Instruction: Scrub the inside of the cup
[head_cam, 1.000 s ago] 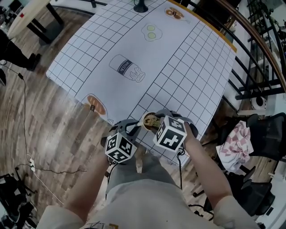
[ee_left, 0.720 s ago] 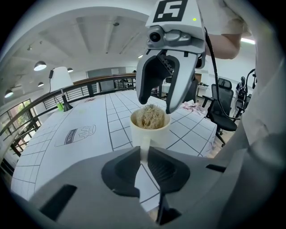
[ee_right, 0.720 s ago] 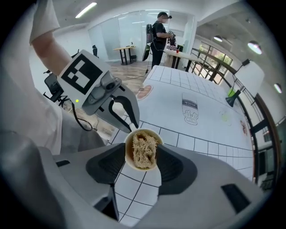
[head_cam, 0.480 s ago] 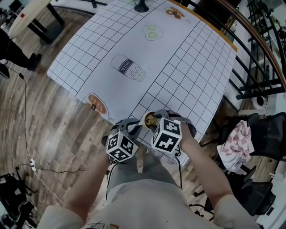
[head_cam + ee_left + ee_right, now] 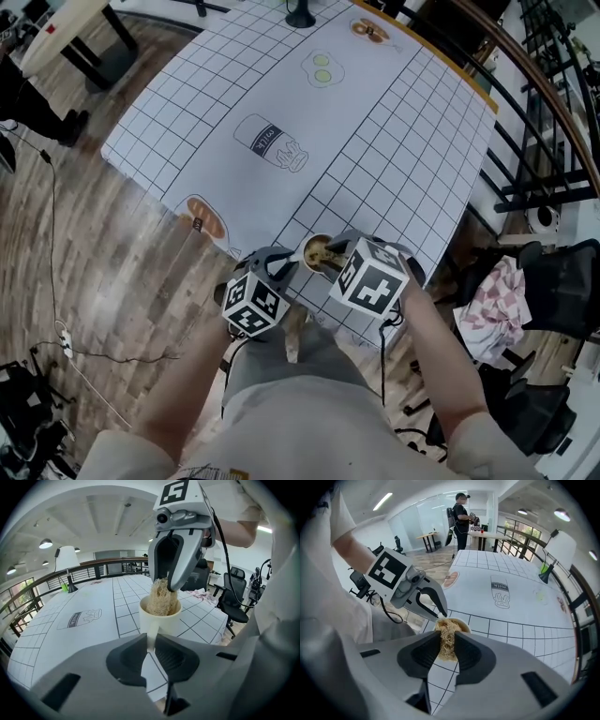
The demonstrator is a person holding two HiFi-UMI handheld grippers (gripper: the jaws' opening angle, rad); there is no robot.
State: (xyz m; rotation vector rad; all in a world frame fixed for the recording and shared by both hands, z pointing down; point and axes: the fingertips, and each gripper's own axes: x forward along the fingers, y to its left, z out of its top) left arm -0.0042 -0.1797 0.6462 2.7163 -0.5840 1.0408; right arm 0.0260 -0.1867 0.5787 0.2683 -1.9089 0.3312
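The left gripper (image 5: 149, 645) pinches the round white cup (image 5: 161, 620) by its handle at the near edge of the grid-printed white table (image 5: 394, 150). The right gripper (image 5: 447, 648) is closing on the tan fibrous scrubber (image 5: 162, 599) stuffed inside the cup.

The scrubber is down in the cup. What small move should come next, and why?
Probably twist the right claw so the scrubber rubs around inside the cup. Its jaws are closing on the scrubber, which sits in the cup, and the left claw pinches the handle, steadying it.
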